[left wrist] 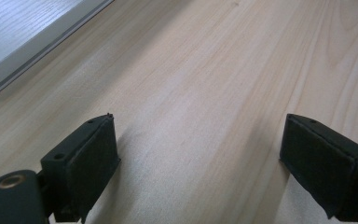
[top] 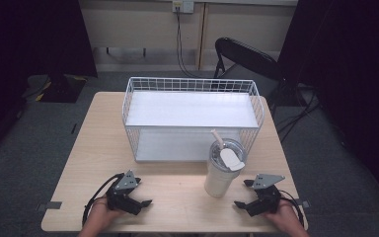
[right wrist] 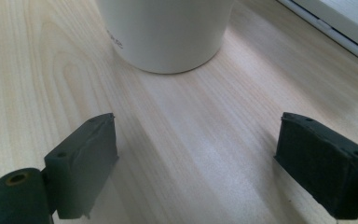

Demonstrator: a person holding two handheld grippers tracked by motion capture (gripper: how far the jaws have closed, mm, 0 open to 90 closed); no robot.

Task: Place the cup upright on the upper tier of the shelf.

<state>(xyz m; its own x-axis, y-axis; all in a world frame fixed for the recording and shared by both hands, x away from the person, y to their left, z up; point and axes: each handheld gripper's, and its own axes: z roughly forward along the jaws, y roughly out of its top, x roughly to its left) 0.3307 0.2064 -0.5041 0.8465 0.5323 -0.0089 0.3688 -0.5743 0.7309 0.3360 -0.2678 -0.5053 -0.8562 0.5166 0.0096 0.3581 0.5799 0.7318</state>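
Observation:
A white tumbler [top: 223, 170] with a clear lid and a straw stands upright on the wooden table [top: 94, 148], just in front of the white wire shelf rack [top: 192, 116]. My right gripper [top: 243, 193] rests open on the table to the right of the tumbler, jaws pointing left toward it. The right gripper view puts the tumbler's base [right wrist: 165, 32] just ahead of the open gripper [right wrist: 196, 163], apart from it. My left gripper [top: 142, 191] rests open near the table's front left, jaws pointing right. Bare wood lies between the jaws of the left gripper [left wrist: 198, 163].
The rack has an upper and a lower white shelf; its lower edge [left wrist: 32, 42] shows at the left gripper view's upper left. A black folding chair [top: 246, 61] stands behind the table. Dark curtains flank both sides. Cables hang from a wall socket [top: 182, 6].

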